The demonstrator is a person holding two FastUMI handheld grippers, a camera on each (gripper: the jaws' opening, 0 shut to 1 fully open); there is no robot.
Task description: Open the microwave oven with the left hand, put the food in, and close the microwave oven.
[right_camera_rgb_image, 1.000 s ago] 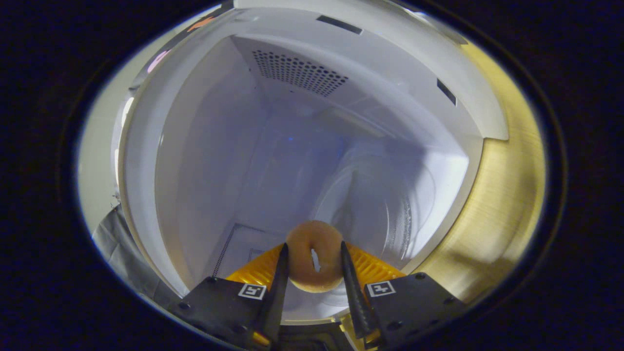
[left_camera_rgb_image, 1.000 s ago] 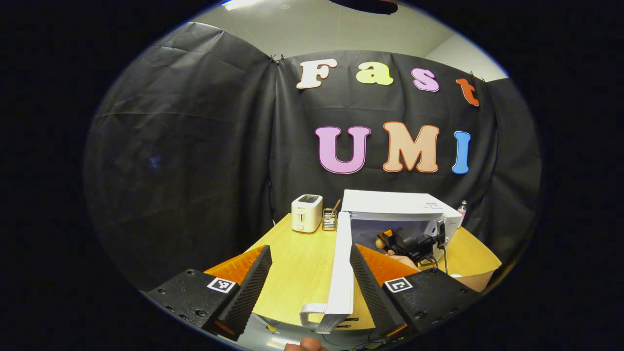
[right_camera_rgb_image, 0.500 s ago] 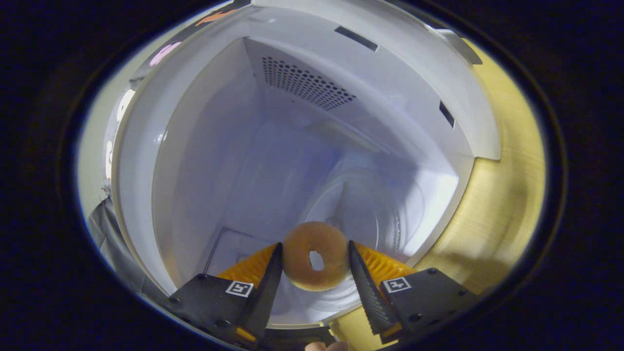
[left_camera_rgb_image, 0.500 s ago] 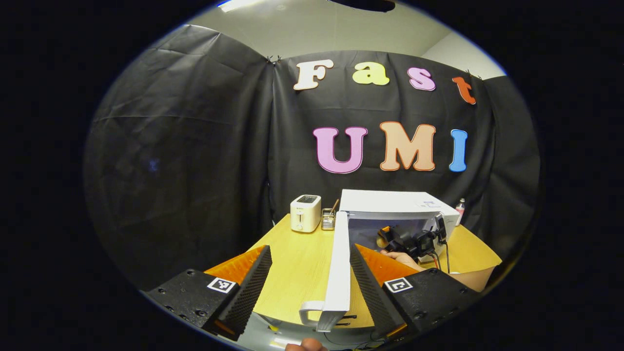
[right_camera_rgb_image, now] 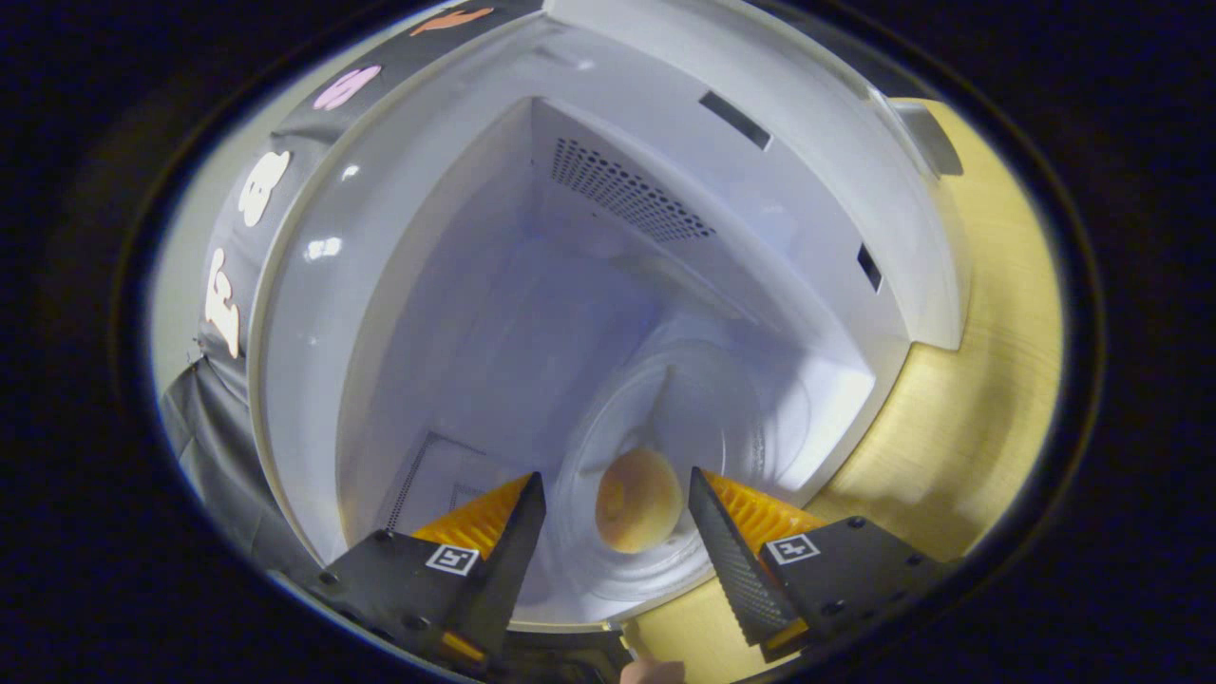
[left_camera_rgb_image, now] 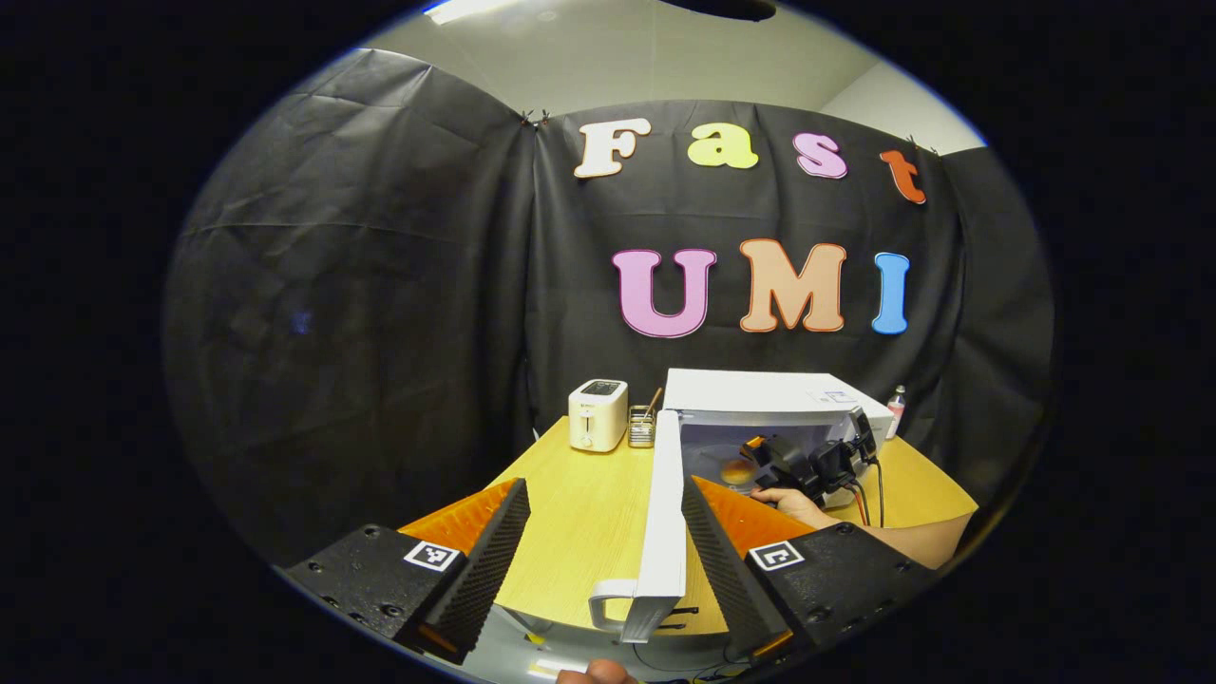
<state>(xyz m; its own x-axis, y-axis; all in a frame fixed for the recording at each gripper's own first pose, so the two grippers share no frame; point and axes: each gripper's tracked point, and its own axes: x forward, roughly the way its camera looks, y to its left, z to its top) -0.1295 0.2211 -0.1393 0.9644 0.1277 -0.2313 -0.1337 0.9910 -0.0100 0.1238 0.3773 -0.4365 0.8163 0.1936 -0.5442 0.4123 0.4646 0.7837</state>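
Donut lies on the turntable; right gripper spread wide, left gripper spread beside the door.

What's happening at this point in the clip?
A person is loading a microwave with two handheld grippers. The doughnut now lies on the glass turntable inside, and the right gripper is open, its fingers apart on either side of it without touching. The left gripper is open too, near the swung-open door, whose edge stands between its fingers. The door is not yet closed.
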